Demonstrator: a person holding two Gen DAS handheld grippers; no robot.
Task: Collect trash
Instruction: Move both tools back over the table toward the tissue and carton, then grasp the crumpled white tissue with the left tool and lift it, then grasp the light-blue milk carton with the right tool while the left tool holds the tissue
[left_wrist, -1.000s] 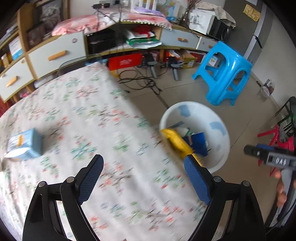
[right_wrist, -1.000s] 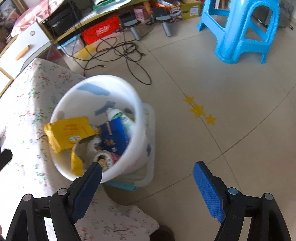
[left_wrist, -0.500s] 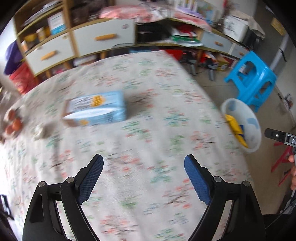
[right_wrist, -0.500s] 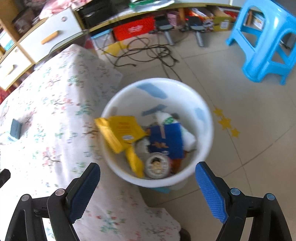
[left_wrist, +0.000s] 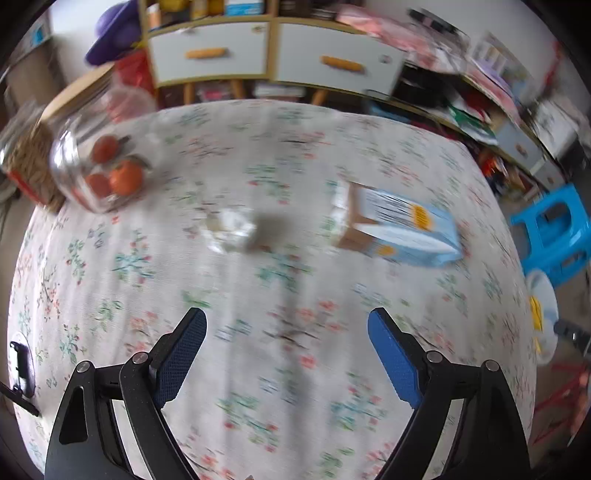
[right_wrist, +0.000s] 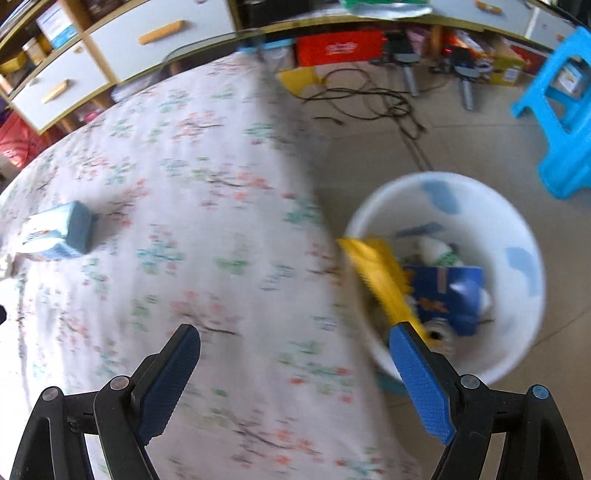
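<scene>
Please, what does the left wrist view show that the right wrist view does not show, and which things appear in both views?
Only the left wrist view shows a crumpled white wad and a clear jar of red fruit on the table.
Only the right wrist view shows inside the white bin: a yellow packet and a blue packet, plus floor cables.
Both show the floral tablecloth, the light blue carton, the blue stool, and an open, empty hand-held gripper.

No text can be read. Dark print lines and orange round marks on the light blue carton (left_wrist: 402, 229) lying on the table are blurred, as is white lettering on a red box (right_wrist: 338, 48) on the far floor.
</scene>
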